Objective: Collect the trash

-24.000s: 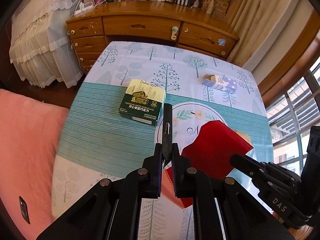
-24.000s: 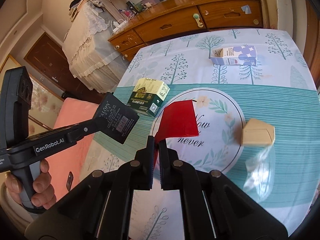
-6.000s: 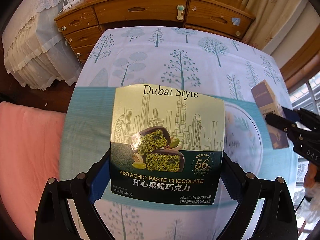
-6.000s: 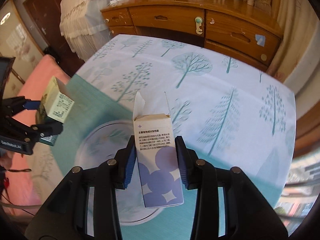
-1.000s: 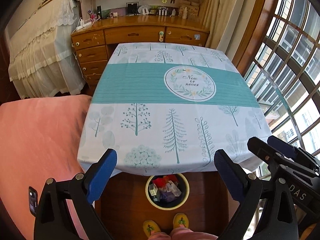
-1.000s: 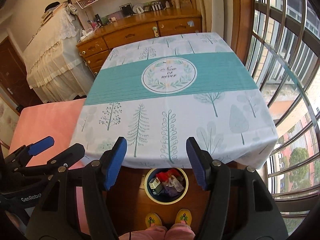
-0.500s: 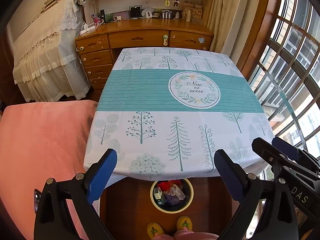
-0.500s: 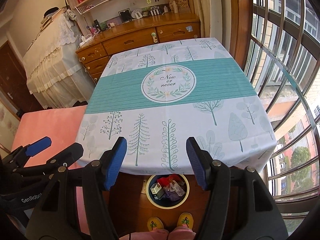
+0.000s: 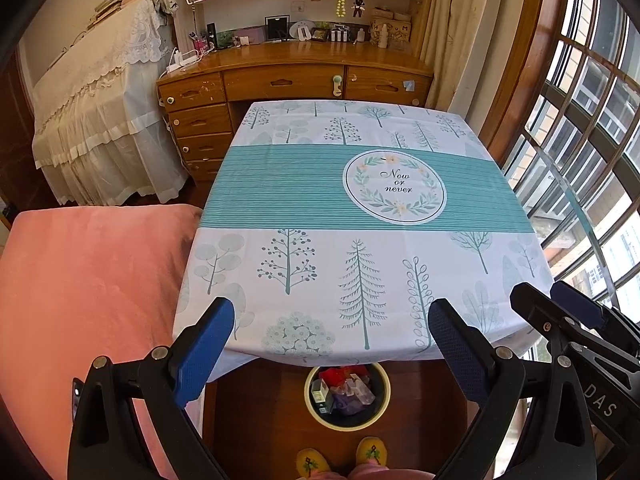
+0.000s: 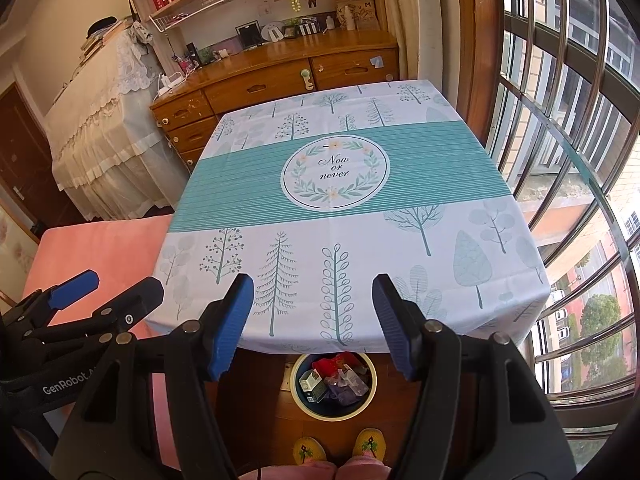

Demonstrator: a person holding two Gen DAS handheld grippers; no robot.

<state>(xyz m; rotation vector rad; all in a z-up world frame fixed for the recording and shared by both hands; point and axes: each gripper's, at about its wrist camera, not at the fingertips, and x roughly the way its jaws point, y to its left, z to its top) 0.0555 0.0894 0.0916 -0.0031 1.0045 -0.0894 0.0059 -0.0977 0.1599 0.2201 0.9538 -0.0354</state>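
Below the left gripper (image 9: 330, 344), fingers spread and empty, a round yellow-rimmed bin (image 9: 347, 397) of boxes and wrappers sits under the table edge. Beneath the right gripper (image 10: 313, 318), also spread, the tablecloth (image 10: 400, 248) reads "Now or never".

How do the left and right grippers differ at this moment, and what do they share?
The left gripper has its jaws spread wider than the right gripper. The left one frames more of the tablecloth; the right one frames less. Both are open and empty, above the bin of trash.
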